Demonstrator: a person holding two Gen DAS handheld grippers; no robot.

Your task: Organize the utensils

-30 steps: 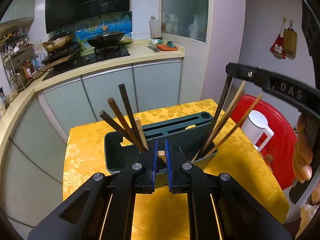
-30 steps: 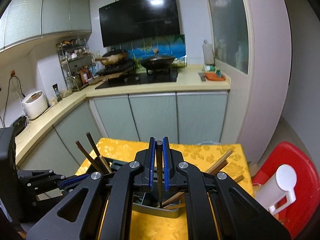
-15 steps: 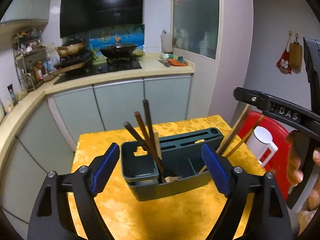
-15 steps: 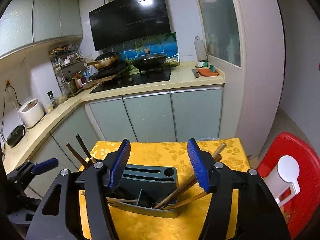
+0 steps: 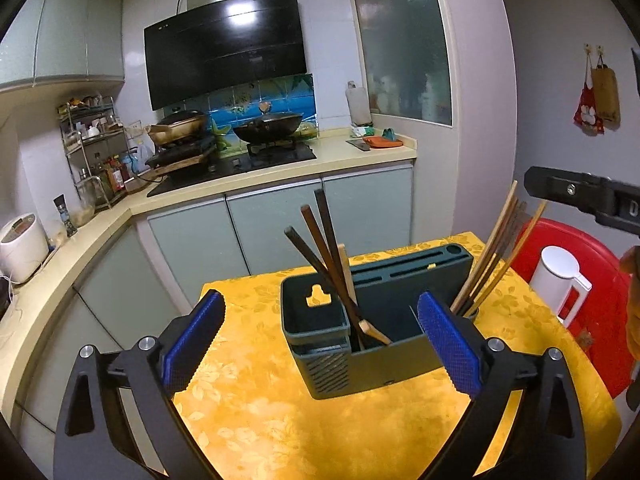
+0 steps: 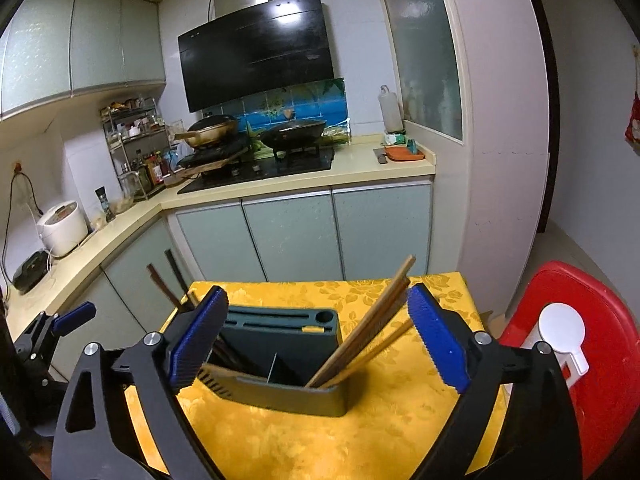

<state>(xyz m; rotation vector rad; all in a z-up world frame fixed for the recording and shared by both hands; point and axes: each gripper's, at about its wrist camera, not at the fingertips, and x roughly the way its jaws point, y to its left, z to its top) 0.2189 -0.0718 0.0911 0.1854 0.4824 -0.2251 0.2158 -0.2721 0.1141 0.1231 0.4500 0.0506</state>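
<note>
Your left gripper (image 5: 320, 336) and right gripper (image 6: 316, 340) are opening, empty; swing carelessly and you could tip the dark green plastic utensil holder (image 5: 384, 344) and its leaning wooden chopsticks (image 6: 360, 340).

A black range hood (image 5: 226, 46) hangs at upper centre above two pans (image 5: 268, 122) on the stove, a white rice cooker (image 5: 22, 246) sits far left, a red stool (image 6: 592, 344) lower right.

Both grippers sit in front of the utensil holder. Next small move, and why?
Probably back both off. The left gripper and right gripper are opening with no pad touching anything, the dark chopsticks and light chopsticks already stand in the holder, and no loose utensils show on the yellow tablecloth.
</note>
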